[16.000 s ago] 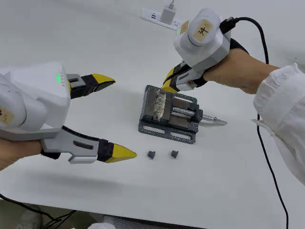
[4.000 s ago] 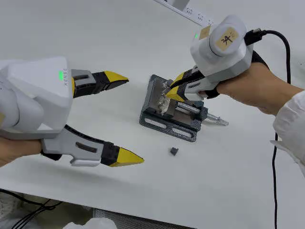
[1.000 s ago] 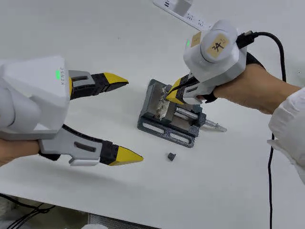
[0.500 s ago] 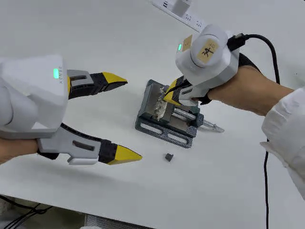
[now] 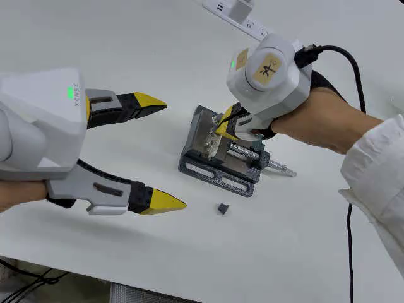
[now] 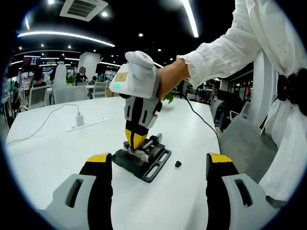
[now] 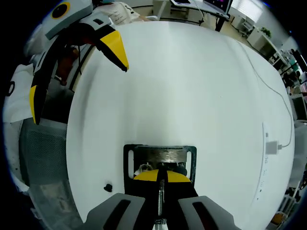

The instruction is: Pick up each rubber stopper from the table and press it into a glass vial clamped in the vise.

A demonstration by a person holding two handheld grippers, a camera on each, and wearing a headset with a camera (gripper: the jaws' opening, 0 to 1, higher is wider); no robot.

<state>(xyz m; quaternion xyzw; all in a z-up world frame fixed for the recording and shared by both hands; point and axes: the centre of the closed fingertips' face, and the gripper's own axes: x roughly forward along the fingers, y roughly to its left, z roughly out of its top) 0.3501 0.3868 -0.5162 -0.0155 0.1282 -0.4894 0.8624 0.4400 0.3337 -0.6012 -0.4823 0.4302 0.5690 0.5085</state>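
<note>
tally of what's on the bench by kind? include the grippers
Grippers: 2 (left gripper, right gripper)
Vise: 1
Rubber stopper, loose on the table: 1
Power strip: 1
Glass vials in the vise: too blurred to count
Total: 5, vials left out

the right gripper [image 5: 221,129] hangs over the vise [image 5: 203,172] on the white table [image 5: 120,38], its yellow tips apparently pressed together at the clamped end. the left gripper [image 5: 175,154] is held spread wide, well apart from the vise. one dark rubber stopper [image 5: 221,207] lies just in front of the vise.
</note>
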